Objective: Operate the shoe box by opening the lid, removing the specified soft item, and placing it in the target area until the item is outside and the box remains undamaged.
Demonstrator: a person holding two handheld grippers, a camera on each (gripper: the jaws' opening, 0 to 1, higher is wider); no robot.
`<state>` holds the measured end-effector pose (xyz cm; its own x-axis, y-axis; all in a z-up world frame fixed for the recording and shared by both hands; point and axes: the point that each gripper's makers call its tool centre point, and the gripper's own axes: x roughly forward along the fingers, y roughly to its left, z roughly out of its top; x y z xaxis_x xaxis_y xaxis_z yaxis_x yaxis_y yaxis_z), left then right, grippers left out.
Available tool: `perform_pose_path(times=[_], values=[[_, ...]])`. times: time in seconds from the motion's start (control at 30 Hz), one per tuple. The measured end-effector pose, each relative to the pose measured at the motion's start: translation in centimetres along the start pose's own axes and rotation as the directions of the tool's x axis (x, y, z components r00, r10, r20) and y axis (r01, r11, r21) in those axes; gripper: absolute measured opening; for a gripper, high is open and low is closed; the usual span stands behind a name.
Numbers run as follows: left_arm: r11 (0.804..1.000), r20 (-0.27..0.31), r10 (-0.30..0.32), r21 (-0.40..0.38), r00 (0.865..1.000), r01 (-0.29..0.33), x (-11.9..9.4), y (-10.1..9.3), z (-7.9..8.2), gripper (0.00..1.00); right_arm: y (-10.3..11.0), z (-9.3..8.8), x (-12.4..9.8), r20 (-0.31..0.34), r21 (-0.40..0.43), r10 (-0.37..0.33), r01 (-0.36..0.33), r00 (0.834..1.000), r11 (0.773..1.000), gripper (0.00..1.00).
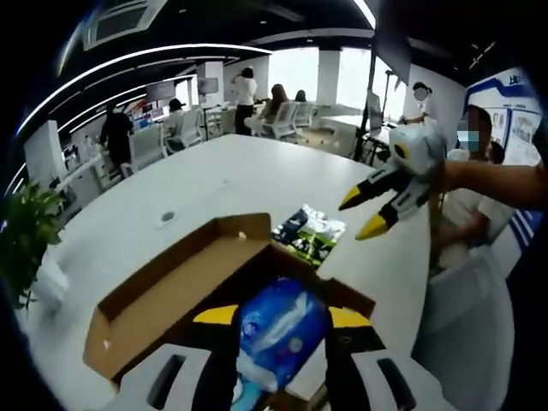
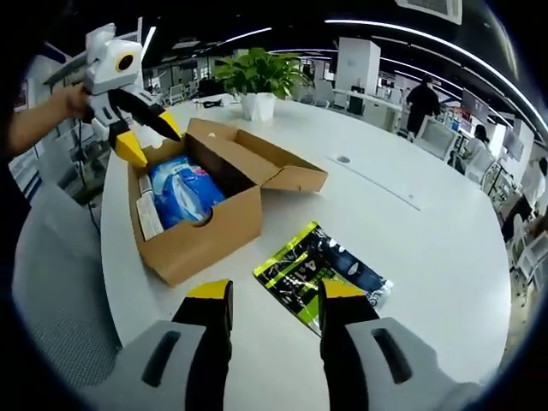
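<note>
Potted plant (image 2: 257,79) behind shoe box (image 2: 201,227) — desks beyond.

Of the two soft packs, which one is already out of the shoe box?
The green-and-black pack, lying flat on the white table beside the shoe box; the blue pack sits inside the box.

- We see a broad white oval table (image 2: 445,223) ahead of the right gripper.
- A leafy green potted plant (image 2: 257,77) stands beyond.
- Curved ceiling light strips (image 1: 128,60) glow overhead.
</note>
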<state>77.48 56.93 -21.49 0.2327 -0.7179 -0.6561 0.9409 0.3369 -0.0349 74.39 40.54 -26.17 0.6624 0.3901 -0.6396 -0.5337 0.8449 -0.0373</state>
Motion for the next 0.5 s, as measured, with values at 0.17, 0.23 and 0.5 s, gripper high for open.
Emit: perform_pose_path(times=[0.17,0.23,0.5], values=[[0.999,-0.031,-0.028,0.027,0.999,0.029,0.4,-0.1,-0.9,0.35,0.9,1.8,0.8,0.012,-0.042,0.033,-0.032,0.999,0.999,0.37],[0.998,-0.042,-0.039,0.041,0.998,0.041,0.6,-0.2,-1.2,0.34,1.4,2.4,1.0,0.014,-0.06,0.047,-0.046,0.999,0.997,0.37],[0.982,-0.12,-0.084,0.157,0.989,0.103,1.7,-0.4,-2.6,0.29,2.5,3.8,2.5,0.018,-0.115,0.095,-0.093,0.995,0.989,0.36]])
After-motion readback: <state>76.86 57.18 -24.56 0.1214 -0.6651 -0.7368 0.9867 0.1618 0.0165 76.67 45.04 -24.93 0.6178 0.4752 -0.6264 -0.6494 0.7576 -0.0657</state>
